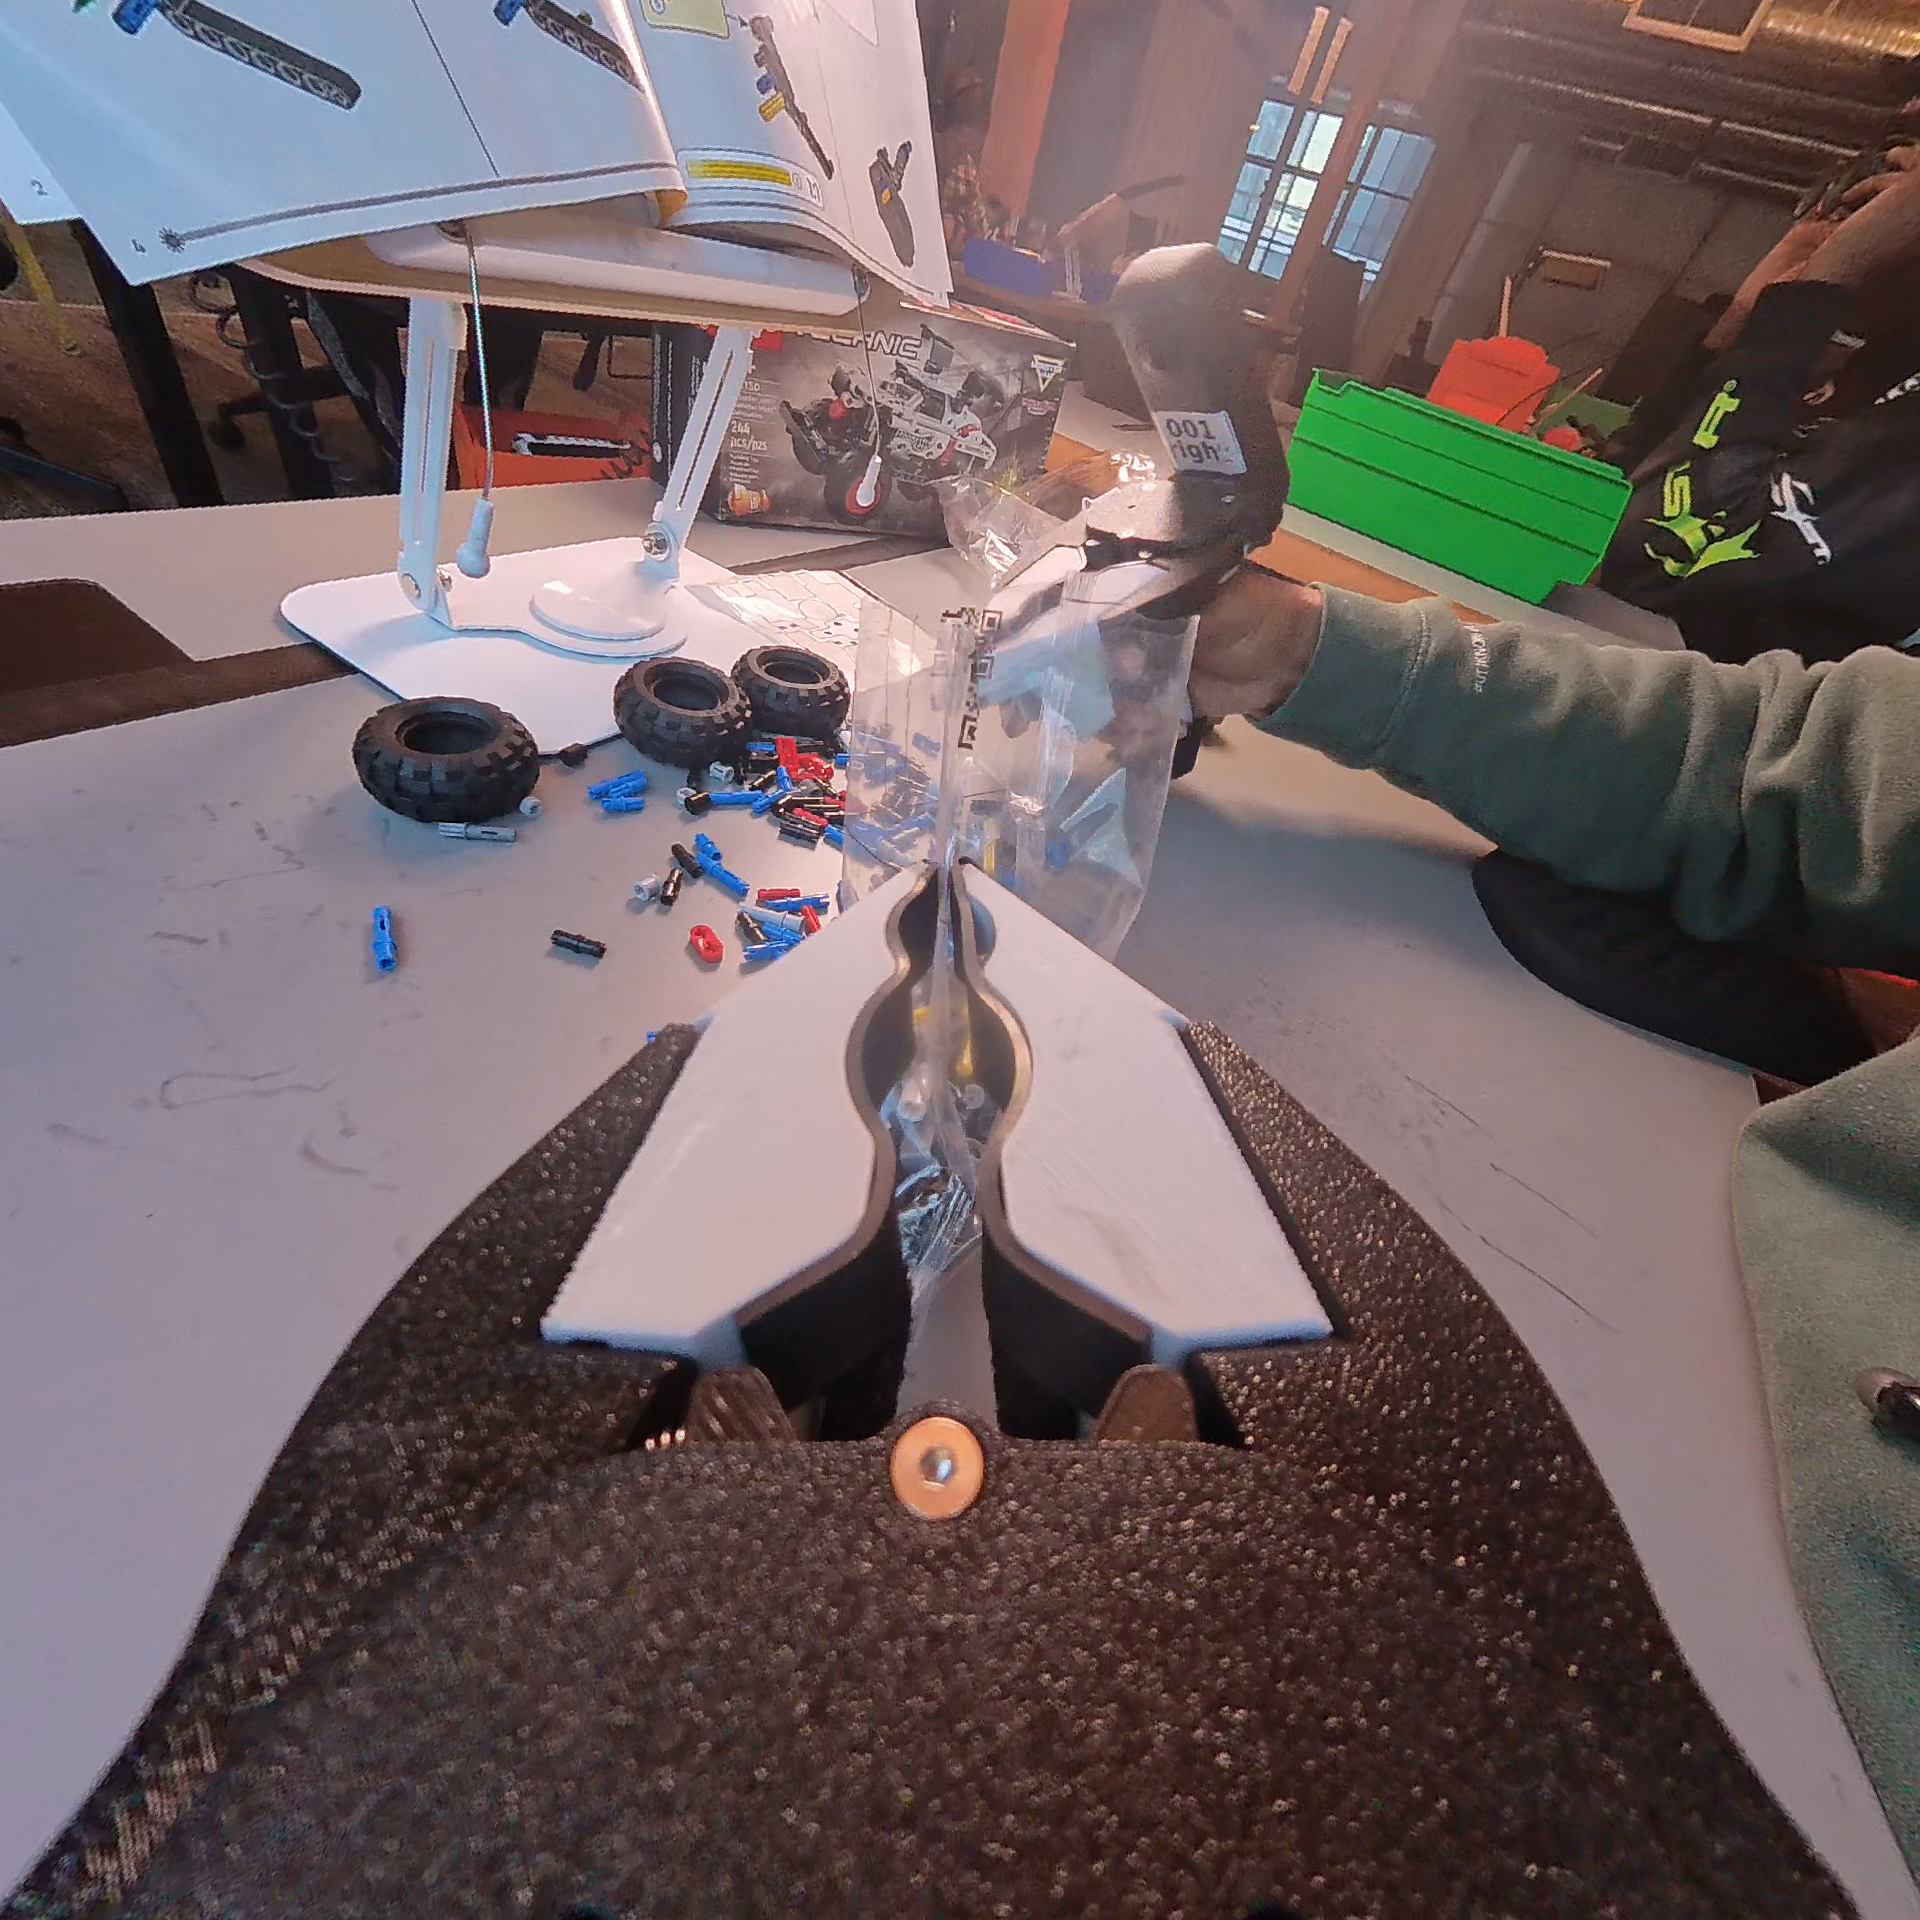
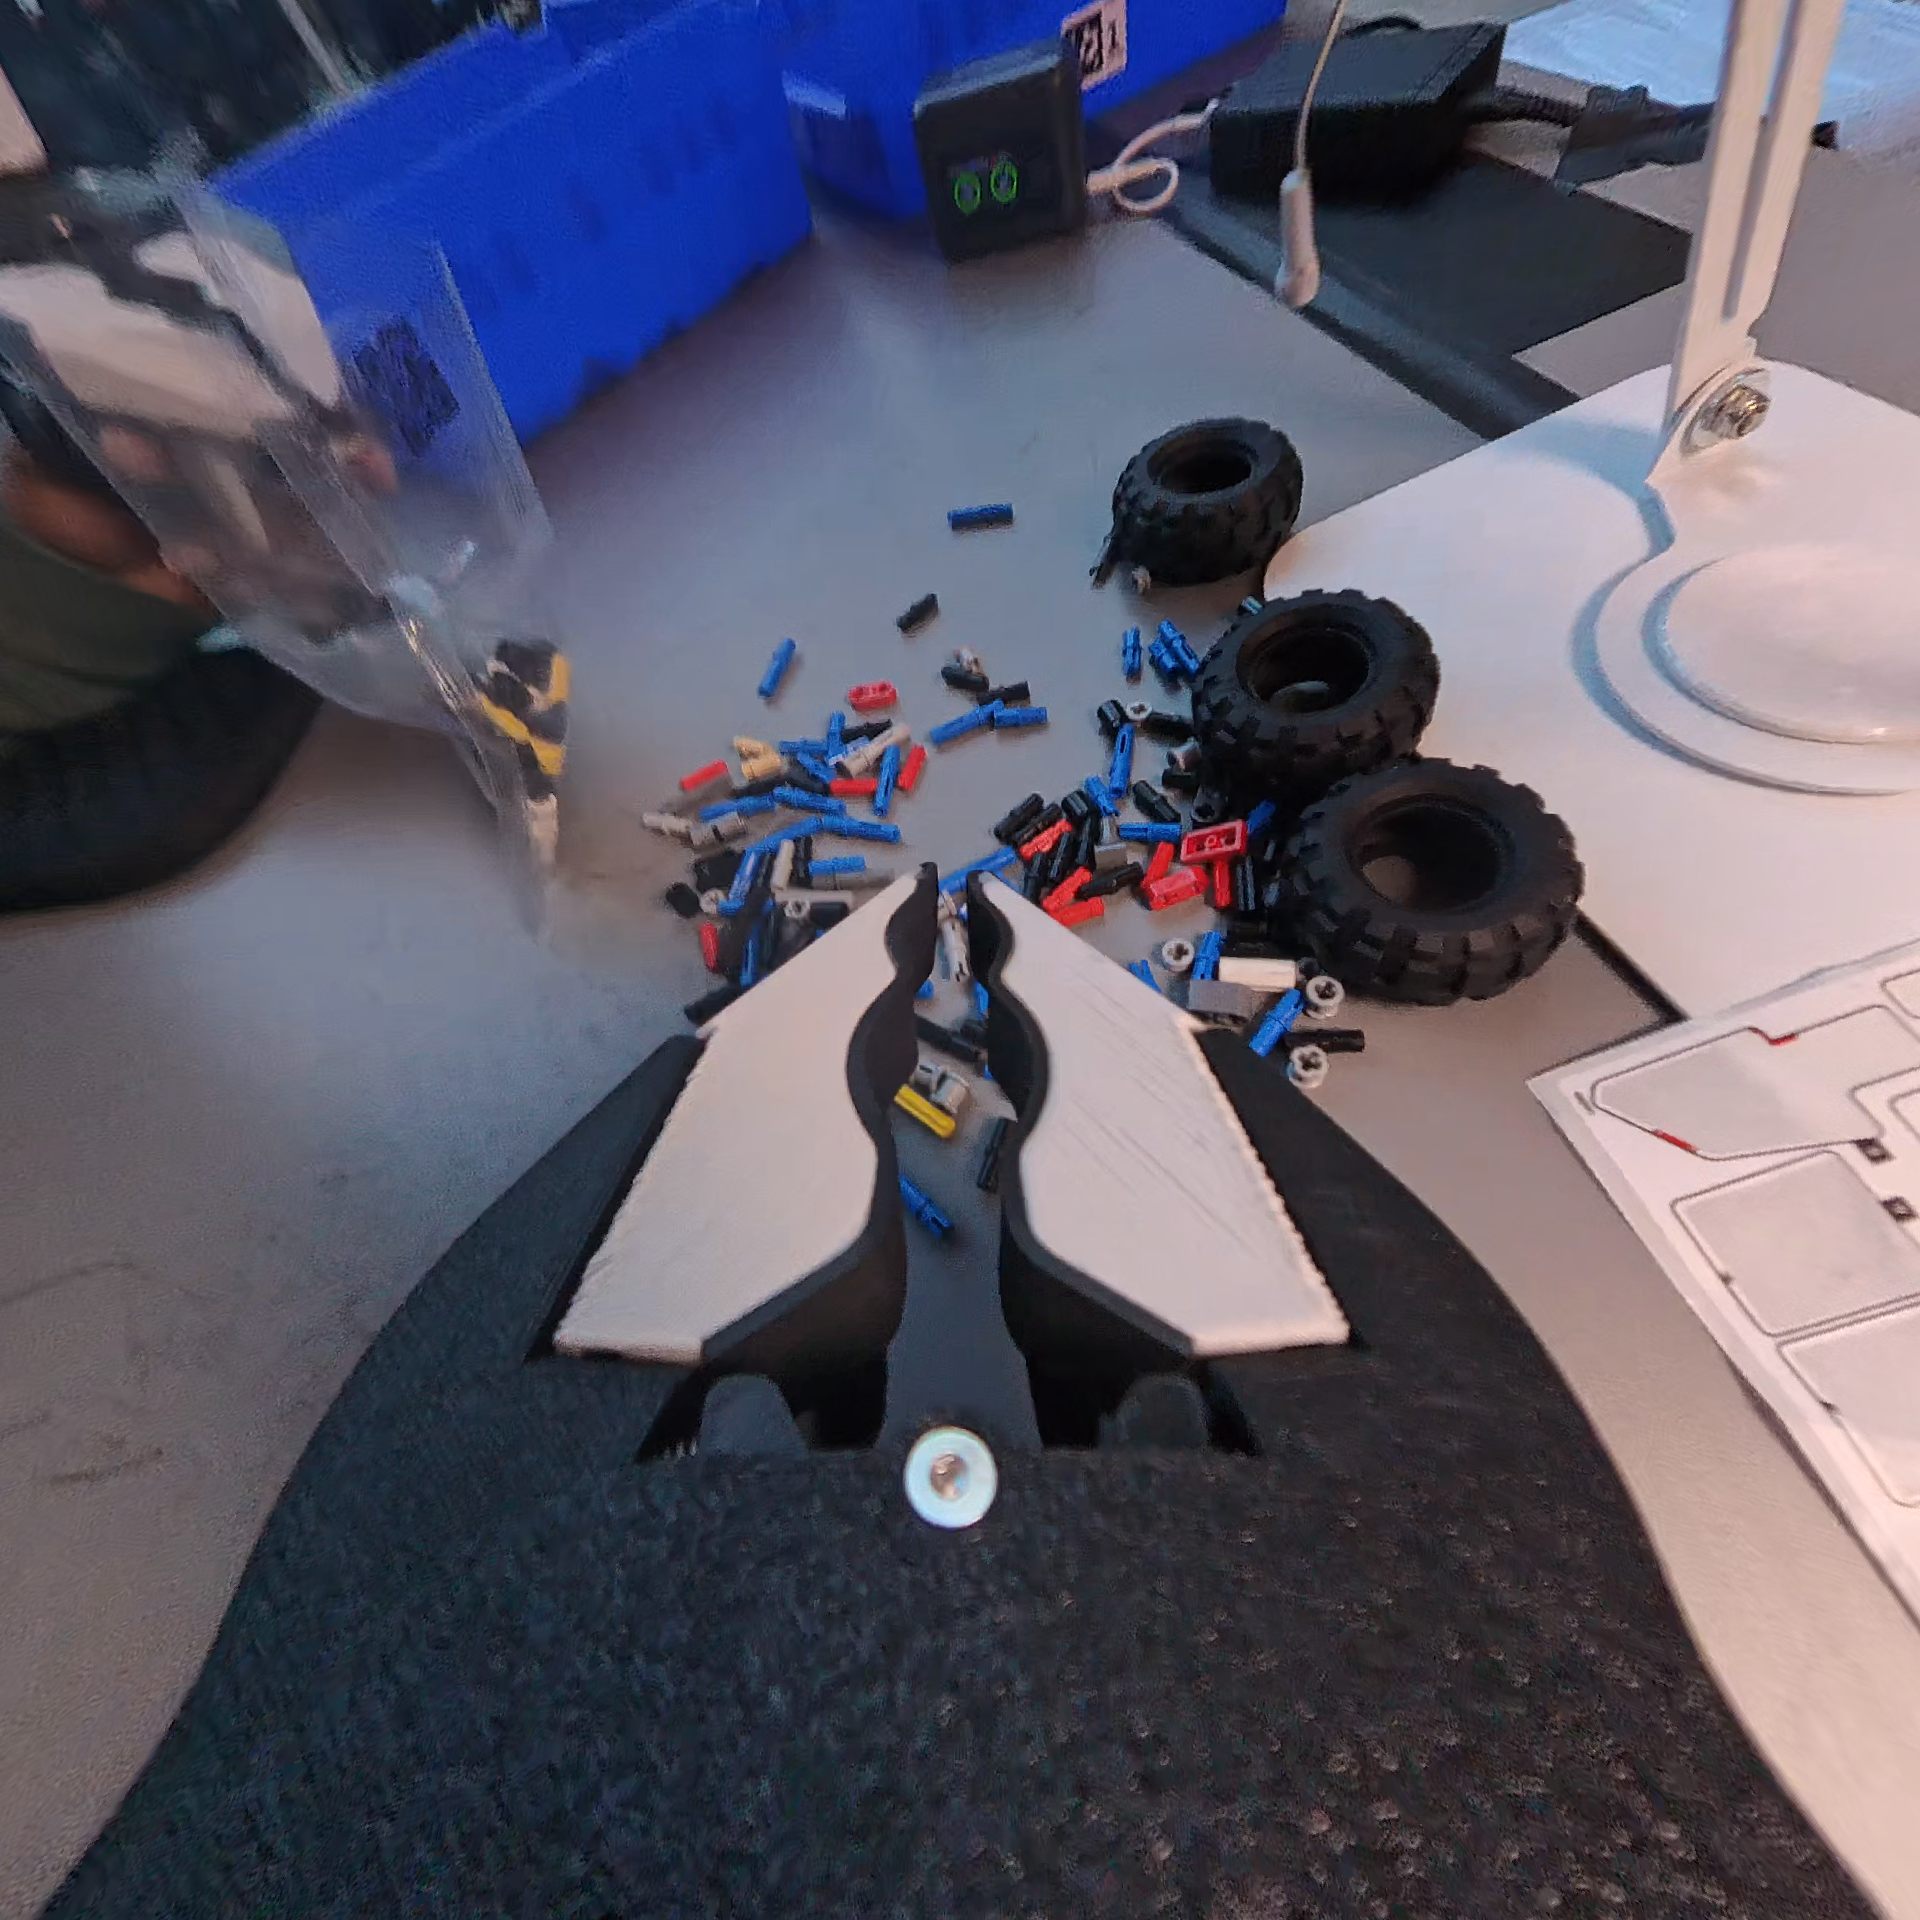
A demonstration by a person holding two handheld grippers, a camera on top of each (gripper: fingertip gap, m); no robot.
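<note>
My left gripper (image 1: pixel 948 883) pinched the bag (image 1: pixel 1013 727) above the table (image 1: pixel 208 1039); pins (image 2: pixel 831 790) lay scattered left of three tyres (image 2: pixel 1314 691) beside the stand (image 2: pixel 1558 582).

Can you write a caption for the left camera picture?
Left tool pinches a clear bag above scattered pins.

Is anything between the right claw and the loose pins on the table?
Nothing visible. The right claw hangs directly above the loose pins; the clear bag, pinched in the left claw, hangs off to one side, the three tyres to the other.
</note>
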